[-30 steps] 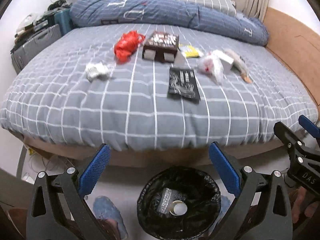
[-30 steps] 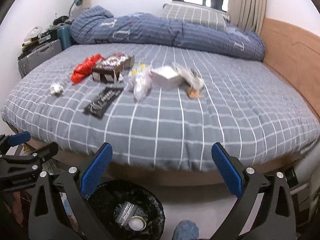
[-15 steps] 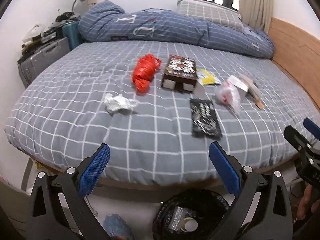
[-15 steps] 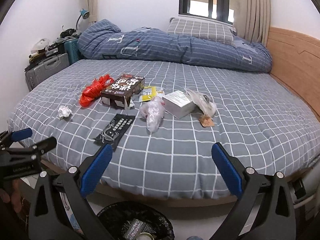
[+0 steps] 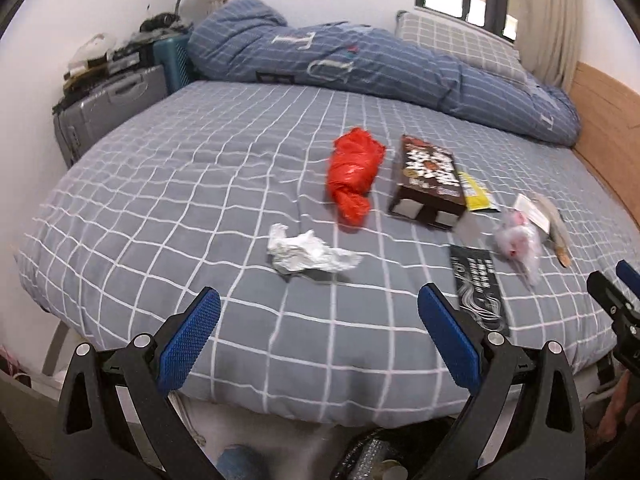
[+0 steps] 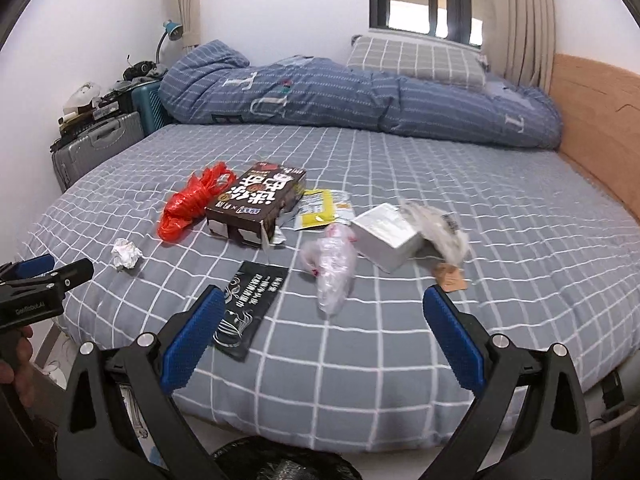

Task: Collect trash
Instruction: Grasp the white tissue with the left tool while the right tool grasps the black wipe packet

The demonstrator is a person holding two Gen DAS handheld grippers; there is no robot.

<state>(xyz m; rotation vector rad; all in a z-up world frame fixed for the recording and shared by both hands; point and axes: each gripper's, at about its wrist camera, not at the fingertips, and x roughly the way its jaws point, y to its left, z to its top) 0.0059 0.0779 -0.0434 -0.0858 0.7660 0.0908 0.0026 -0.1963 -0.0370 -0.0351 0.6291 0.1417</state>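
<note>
Trash lies scattered on the grey checked bed [image 5: 160, 200]. A crumpled white paper [image 5: 304, 254] sits just ahead of my open, empty left gripper [image 5: 320, 332]. Behind it lie a red plastic bag [image 5: 352, 174], a brown carton [image 5: 430, 180], a yellow wrapper [image 5: 476, 192], a black flat packet [image 5: 476, 288] and a clear plastic bag [image 5: 518, 240]. My right gripper [image 6: 324, 332] is open and empty above the bed's front edge, with the black packet [image 6: 248, 308] by its left finger and the clear bag [image 6: 332, 268] ahead. A white box [image 6: 386, 236] and crinkled wrapper [image 6: 440, 228] lie beyond.
A black-lined bin [image 5: 380, 460] stands on the floor under the bed's front edge, its rim [image 6: 280, 464] also showing in the right wrist view. A blue duvet [image 6: 360, 100] and pillow lie at the back. Suitcases [image 5: 108, 108] stand left, a wooden headboard [image 6: 592, 120] right.
Both grippers have risen from over the bin and moved forward over the bed's edge. The trash now looms larger and the bin has slid almost out of view below.
</note>
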